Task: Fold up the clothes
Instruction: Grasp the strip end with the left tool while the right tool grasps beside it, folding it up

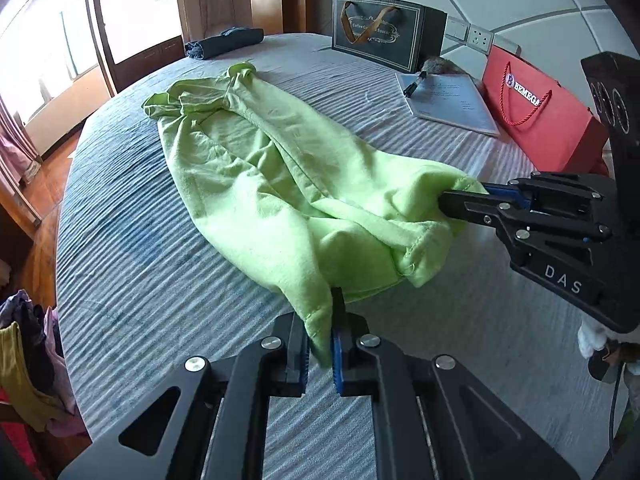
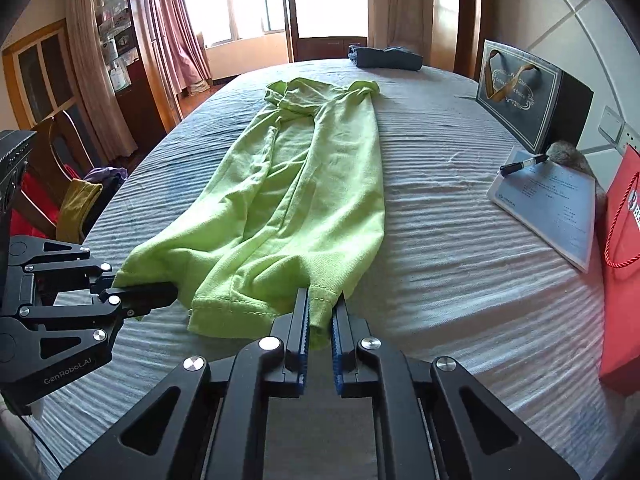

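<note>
The left gripper [image 1: 320, 344] is closed on a corner of the hem of a lime-green shirt [image 1: 256, 168], the fabric pinched between its blue-padded fingers. The right gripper [image 2: 320, 320] clamps the other hem corner the same way, its jaws nearly together with only cloth between them. The shirt [image 2: 296, 184] lies lengthwise on a grey-blue striped bed cover [image 2: 460, 264], folded narrow, its collar end at the far side and its hem bunched near the grippers. Beyond the collar sits a folded dark garment [image 2: 386, 57]. Along the right edge of the bed stand a dark gift bag [image 2: 520, 96] and a red paper bag [image 1: 536, 108], with a document [image 2: 552, 204] and a marker pen [image 2: 524, 165] lying between them.
</note>
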A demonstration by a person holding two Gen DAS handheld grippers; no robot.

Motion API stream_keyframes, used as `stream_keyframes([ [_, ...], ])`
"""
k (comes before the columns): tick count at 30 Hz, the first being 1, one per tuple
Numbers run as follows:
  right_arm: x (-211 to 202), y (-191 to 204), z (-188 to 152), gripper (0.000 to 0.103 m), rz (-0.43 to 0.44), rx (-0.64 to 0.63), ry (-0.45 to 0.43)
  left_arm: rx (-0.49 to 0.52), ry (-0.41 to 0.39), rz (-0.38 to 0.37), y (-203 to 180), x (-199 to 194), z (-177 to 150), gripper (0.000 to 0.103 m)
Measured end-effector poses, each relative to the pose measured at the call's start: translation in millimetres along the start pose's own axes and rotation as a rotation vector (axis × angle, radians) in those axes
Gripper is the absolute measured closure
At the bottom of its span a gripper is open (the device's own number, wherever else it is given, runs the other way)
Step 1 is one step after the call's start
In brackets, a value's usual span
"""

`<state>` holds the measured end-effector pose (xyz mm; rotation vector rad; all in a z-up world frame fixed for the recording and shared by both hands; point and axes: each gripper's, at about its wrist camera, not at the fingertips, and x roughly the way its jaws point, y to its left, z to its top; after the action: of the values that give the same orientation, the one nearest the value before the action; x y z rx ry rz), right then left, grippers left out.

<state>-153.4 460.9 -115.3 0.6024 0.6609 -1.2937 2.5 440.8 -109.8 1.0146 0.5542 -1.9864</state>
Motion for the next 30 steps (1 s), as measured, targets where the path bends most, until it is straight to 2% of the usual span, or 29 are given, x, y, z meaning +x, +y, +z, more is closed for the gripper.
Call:
stream_keyframes([
  [8, -10.4, 22.0, 40.0, 0.095, -0.069, 0.013, -0.068, 0.032, -0.053, -0.029, 38.5, -16.1, 32.6, 0.096],
  [13, 2.9, 31.9, 67.3, 0.095, -0.133, 0.034, -0.078, 0.094, -0.076, -0.078, 70.6, -3.9, 61.2, 0.096],
  [20, 34.1, 38.1, 119.2, 0.095, -0.236, 0.133, -0.077, 0.180, -0.070, -0.149, 116.1, 24.7, 109.3, 0.096],
  [24, 58.7, 38.3, 149.7, 0.095, -0.240, 0.156, -0.085, 0.166, -0.060, -0.149, 140.4, 42.9, 134.8, 0.096],
  [30, 95.7, 31.9, 198.2, 0.095, -0.209, 0.126, -0.117, 0.136, -0.051, -0.128, 174.9, 69.0, 169.8, 0.096],
])
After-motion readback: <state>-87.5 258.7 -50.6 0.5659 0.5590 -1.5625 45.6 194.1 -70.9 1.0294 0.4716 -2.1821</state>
